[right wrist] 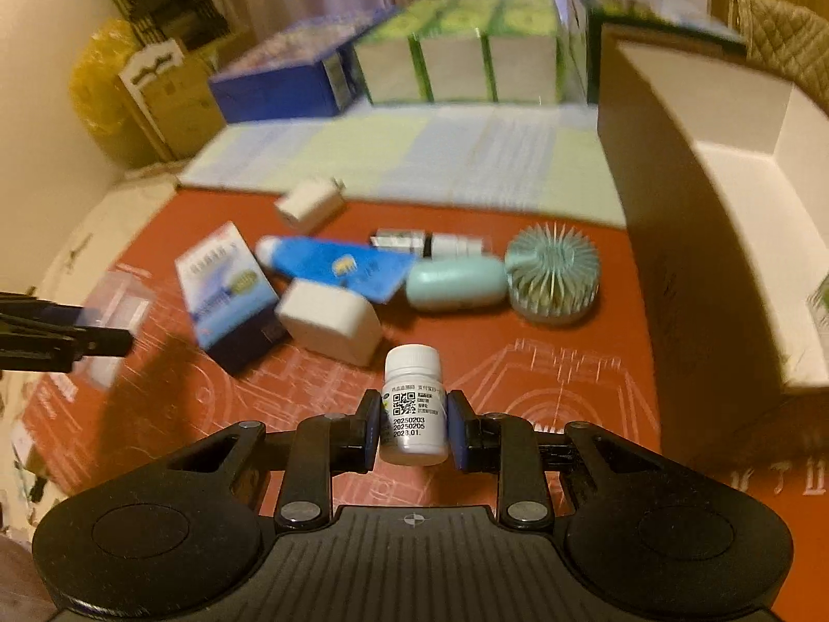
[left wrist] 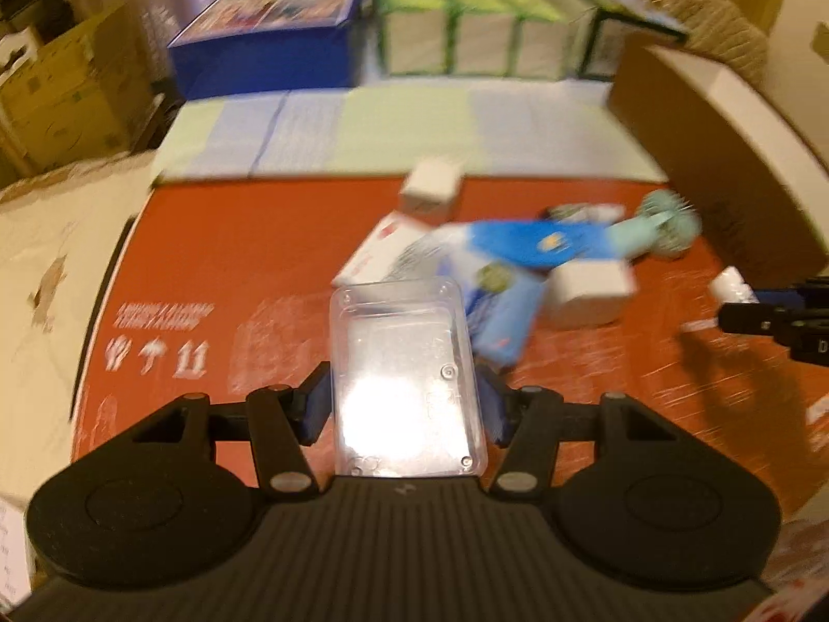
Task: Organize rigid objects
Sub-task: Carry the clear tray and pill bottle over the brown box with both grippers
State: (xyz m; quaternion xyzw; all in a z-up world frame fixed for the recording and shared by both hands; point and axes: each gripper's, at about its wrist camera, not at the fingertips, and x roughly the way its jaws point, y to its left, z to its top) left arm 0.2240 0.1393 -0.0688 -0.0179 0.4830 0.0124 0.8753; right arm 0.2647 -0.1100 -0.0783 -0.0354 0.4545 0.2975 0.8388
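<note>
a clear rectangular plastic case (left wrist: 406, 378) is clamped between the blue-padded fingers of the left gripper (left wrist: 406, 409), lifted above the red printed cardboard surface (left wrist: 233, 269); in the right wrist view the same case (right wrist: 111, 311) is seen blurred at nine o'clock, with the left gripper (right wrist: 77, 339) reaching in from the edge. a small white pill bottle with a qr-code label (right wrist: 414, 407) is pinched at its sides by the right gripper (right wrist: 413, 427), its white cap pointing toward twelve o'clock; in the left wrist view that bottle (left wrist: 730, 285) appears at three o'clock at the tip of the right gripper (left wrist: 735, 306). the remaining objects are clustered on the red surface toward twelve o'clock of the bottle: a white rounded-corner box (right wrist: 329, 321) nearest, a blue-and-white medicine carton (right wrist: 228, 293) at its ten o'clock and touching it, a flat blue tube-shaped pack (right wrist: 337, 264) behind them, a mint green handheld fan with a round ribbed head (right wrist: 518, 274) at one o'clock, a small silver-and-white carton (right wrist: 430, 242) just behind the fan's handle, and a white cube-shaped plug adapter (right wrist: 310, 202) farthest back at eleven o'clock. an open brown cardboard box with a white interior (right wrist: 725, 207) is set at the two o'clock side, beside the fan's head.
</note>
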